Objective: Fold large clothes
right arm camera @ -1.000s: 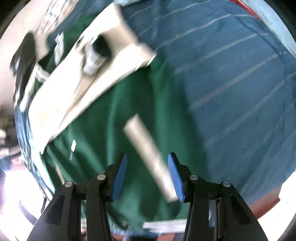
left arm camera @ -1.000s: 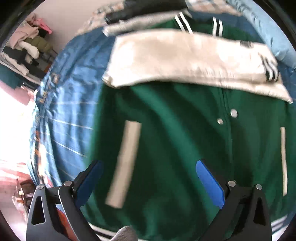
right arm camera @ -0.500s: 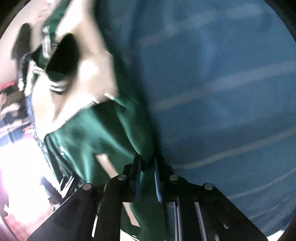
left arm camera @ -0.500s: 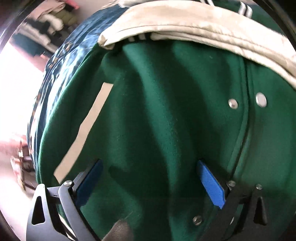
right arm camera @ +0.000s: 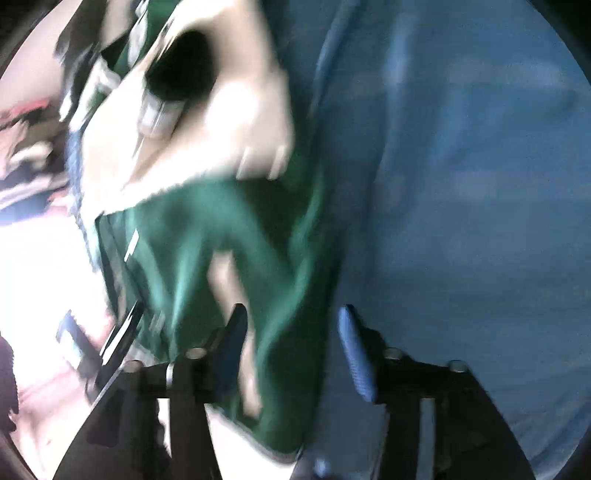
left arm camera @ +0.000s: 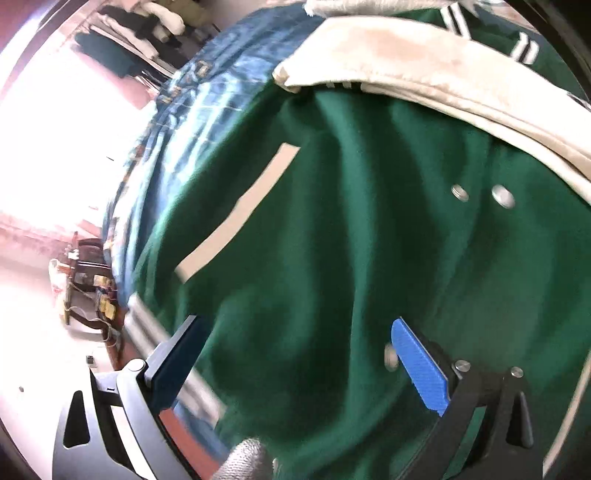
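A green varsity jacket (left arm camera: 332,240) with cream sleeves (left arm camera: 424,70) and metal snaps lies on a blue bedspread (left arm camera: 207,99). My left gripper (left arm camera: 295,336) hovers open just above the jacket's front near its striped hem (left arm camera: 147,325), and no cloth sits between its blue pads. In the blurred right wrist view the jacket's side edge (right arm camera: 280,332) lies between the fingers of my right gripper (right arm camera: 291,325). Its jaws are opening and the pads stand clear of the cloth. A cream sleeve (right arm camera: 207,122) with a striped cuff lies further up.
The blue striped bedspread (right arm camera: 461,221) stretches to the right of the jacket. Piled clothes (left arm camera: 136,29) hang or lie at the far upper left. Beyond the bed's left edge are a bright floor and some small clutter (left arm camera: 88,280).
My right gripper was shut on the jacket's edge half a second ago and now stands apart. The left gripper, still open, moved closer over the jacket toward its left hem, and the view rolled.
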### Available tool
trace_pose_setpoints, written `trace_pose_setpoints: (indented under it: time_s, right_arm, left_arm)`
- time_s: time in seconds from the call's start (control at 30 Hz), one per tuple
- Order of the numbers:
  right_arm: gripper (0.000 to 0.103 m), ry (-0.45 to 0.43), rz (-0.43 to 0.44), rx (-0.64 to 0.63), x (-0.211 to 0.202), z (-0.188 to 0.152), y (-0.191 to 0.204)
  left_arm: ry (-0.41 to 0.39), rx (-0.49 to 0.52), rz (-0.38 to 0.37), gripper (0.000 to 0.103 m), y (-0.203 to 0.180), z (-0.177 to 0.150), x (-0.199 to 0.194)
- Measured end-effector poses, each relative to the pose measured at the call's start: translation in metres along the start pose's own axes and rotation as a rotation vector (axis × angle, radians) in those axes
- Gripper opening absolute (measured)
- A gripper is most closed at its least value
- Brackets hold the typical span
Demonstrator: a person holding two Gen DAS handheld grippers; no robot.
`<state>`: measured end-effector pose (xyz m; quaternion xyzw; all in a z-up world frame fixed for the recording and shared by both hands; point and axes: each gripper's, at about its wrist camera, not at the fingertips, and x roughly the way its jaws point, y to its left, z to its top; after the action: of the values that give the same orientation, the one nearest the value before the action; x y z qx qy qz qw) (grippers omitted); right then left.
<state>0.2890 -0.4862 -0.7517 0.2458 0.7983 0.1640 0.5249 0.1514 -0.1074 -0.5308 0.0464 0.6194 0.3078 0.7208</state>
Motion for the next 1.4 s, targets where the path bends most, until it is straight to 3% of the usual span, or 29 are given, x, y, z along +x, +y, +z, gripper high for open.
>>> trace_pose_setpoints:
  time_s: [0.1, 0.13, 0.17, 0.3, 0.33, 0.37, 0.43, 0.47, 0.5, 0.6, 0.8, 0.87, 0.97, 1.07, 1.23, 1.4]
  right_arm:
    - [0.057, 0.123, 0.022, 0.042, 0.047, -0.042, -0.011]
    - [0.050, 0.141, 0.033, 0.060, 0.058, -0.049, -0.014]
    - [0.016, 0.158, 0.041, 0.082, 0.072, -0.059, -0.019]
    - [0.011, 0.138, -0.030, 0.073, 0.084, -0.065, -0.018]
    - [0.012, 0.138, -0.047, 0.052, 0.081, -0.064, -0.010]
    - [0.020, 0.123, -0.074, 0.009, 0.073, -0.063, -0.003]
    - [0.047, 0.066, -0.132, -0.048, 0.070, -0.059, 0.030]
    - [0.069, 0.036, -0.169, -0.072, 0.063, -0.059, 0.034]
    - [0.076, 0.000, -0.214, -0.094, 0.052, -0.061, 0.035]
    - [0.076, -0.081, -0.342, -0.106, 0.022, -0.066, 0.022]
    - [0.076, -0.119, -0.393, 0.124, -0.017, -0.072, -0.040]
    - [0.076, -0.132, -0.408, 0.174, -0.030, -0.072, -0.059]
    - [0.076, -0.156, -0.416, 0.240, -0.041, -0.069, -0.073]
    - [0.076, -0.168, -0.413, 0.272, -0.059, -0.059, -0.088]
    - [0.076, -0.170, -0.389, 0.240, -0.077, -0.036, -0.087]
    - [0.076, -0.170, -0.353, 0.188, -0.060, -0.002, -0.042]
  left_arm:
    - [0.000, 0.035, 0.068, 0.103, 0.001, -0.029, -0.019]
    - [0.015, 0.039, 0.079, 0.103, 0.001, -0.040, -0.023]
    - [0.036, 0.041, 0.071, 0.103, 0.001, -0.050, -0.022]
    - [0.120, 0.049, 0.077, 0.103, -0.011, -0.079, -0.017]
    - [0.123, 0.056, 0.092, 0.103, -0.015, -0.083, -0.019]
    - [0.109, 0.075, 0.113, 0.103, -0.020, -0.087, -0.024]
    - [0.060, 0.141, 0.171, 0.103, -0.035, -0.094, -0.039]
    - [0.039, 0.168, 0.196, 0.103, -0.042, -0.100, -0.049]
    - [0.006, 0.208, 0.236, 0.103, -0.056, -0.107, -0.063]
    - [-0.074, 0.306, 0.292, 0.103, -0.092, -0.127, -0.096]
    - [-0.243, 0.556, 0.249, 0.103, -0.185, -0.187, -0.151]
    - [-0.273, 0.608, 0.235, 0.103, -0.209, -0.201, -0.155]
    - [-0.281, 0.663, 0.279, 0.103, -0.241, -0.215, -0.137]
    - [-0.249, 0.668, 0.347, 0.103, -0.252, -0.211, -0.109]
    - [-0.228, 0.541, 0.409, 0.103, -0.243, -0.175, -0.083]
    - [-0.173, 0.431, 0.435, 0.103, -0.224, -0.138, -0.072]
